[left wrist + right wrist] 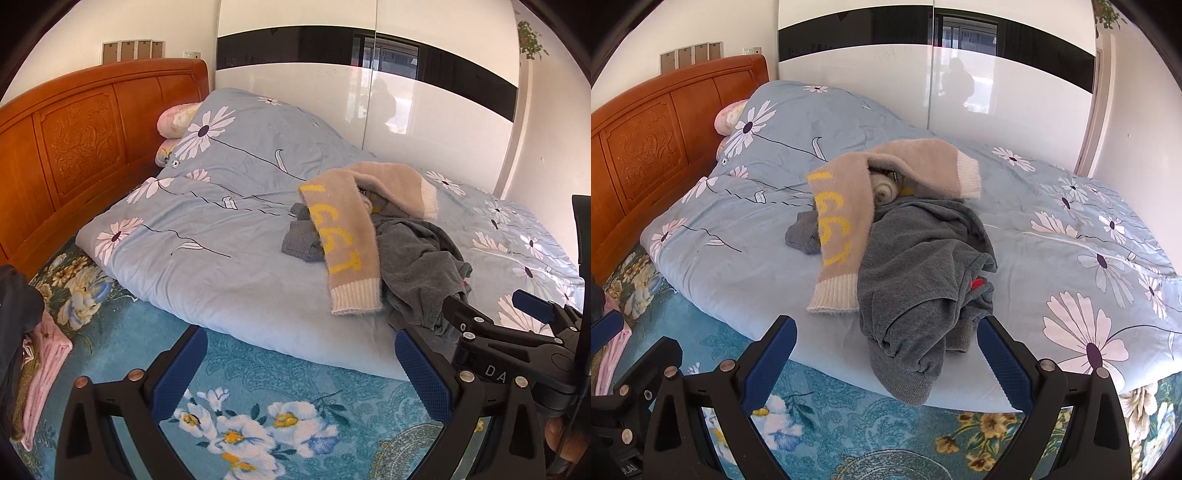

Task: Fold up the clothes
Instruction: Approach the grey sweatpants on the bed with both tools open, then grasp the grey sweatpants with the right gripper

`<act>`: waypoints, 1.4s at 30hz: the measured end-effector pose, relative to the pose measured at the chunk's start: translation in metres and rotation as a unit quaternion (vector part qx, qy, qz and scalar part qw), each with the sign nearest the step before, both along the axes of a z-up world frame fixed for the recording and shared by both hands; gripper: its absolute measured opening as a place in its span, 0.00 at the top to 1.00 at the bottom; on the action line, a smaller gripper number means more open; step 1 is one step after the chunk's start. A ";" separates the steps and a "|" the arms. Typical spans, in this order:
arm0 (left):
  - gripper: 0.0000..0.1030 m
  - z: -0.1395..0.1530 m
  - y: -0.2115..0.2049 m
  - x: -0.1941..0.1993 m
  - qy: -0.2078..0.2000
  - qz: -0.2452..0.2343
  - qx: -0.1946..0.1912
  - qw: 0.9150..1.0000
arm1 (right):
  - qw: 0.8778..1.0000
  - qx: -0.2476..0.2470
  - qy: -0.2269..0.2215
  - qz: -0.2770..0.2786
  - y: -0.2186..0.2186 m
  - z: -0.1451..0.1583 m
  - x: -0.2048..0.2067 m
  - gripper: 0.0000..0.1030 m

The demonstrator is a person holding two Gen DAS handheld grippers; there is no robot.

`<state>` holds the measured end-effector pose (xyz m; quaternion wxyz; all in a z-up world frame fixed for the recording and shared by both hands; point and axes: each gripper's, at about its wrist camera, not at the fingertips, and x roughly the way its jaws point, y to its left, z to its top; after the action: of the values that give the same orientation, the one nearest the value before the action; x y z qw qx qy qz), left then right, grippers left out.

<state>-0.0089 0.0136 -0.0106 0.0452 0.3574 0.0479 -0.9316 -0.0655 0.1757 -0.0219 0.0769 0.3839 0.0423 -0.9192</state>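
A pile of clothes lies on the light blue flowered duvet (207, 236) (1052, 206). On top is a beige fuzzy sweater with yellow digits and white cuffs (347, 236) (842, 221). Under it is a crumpled grey sweatshirt (417, 266) (916, 280). My left gripper (301, 369) is open and empty, low in front of the duvet's near edge, left of the pile. My right gripper (886, 354) is open and empty, just in front of the grey sweatshirt's hanging sleeve. It also shows in the left wrist view (517, 325) at the right.
A teal flowered bedsheet (280, 398) (871, 424) covers the near mattress. A wooden headboard (66, 140) and pillows (177, 118) are at far left. Pink and dark clothes (40, 369) lie at the left edge. A glossy white wardrobe (923, 85) stands behind.
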 end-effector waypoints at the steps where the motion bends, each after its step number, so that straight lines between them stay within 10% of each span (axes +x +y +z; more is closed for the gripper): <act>1: 0.00 -0.001 0.001 -0.001 -0.003 -0.002 -0.002 1.000 | 1.000 0.002 -0.002 0.000 0.000 -0.002 -0.001 0.04; 22: 0.00 -0.010 0.004 0.002 -0.019 -0.010 0.006 1.000 | 1.000 0.010 -0.027 0.003 0.002 -0.018 -0.008 0.04; 26: 0.00 -0.010 -0.011 0.032 -0.003 -0.010 0.012 1.000 | 0.997 -0.055 -0.053 -0.006 0.020 -0.031 -0.020 0.04; 33: 0.00 -0.023 -0.025 0.084 -0.017 -0.015 0.008 1.000 | 0.968 -0.202 -0.126 -0.081 0.071 -0.068 -0.054 0.28; 39: 0.00 -0.008 -0.027 0.107 0.016 -0.035 -0.024 0.999 | 0.946 -0.263 -0.162 -0.097 0.067 -0.086 -0.094 0.29; 42: 0.00 0.004 -0.035 0.116 0.035 -0.026 -0.038 0.998 | 0.906 -0.355 -0.193 -0.124 0.073 -0.103 -0.104 0.50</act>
<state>0.1072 -0.0214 -0.0064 0.0326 0.3237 0.0050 -0.9456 -0.1694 0.2492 -0.1250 0.0999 0.5034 -0.3505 -0.7835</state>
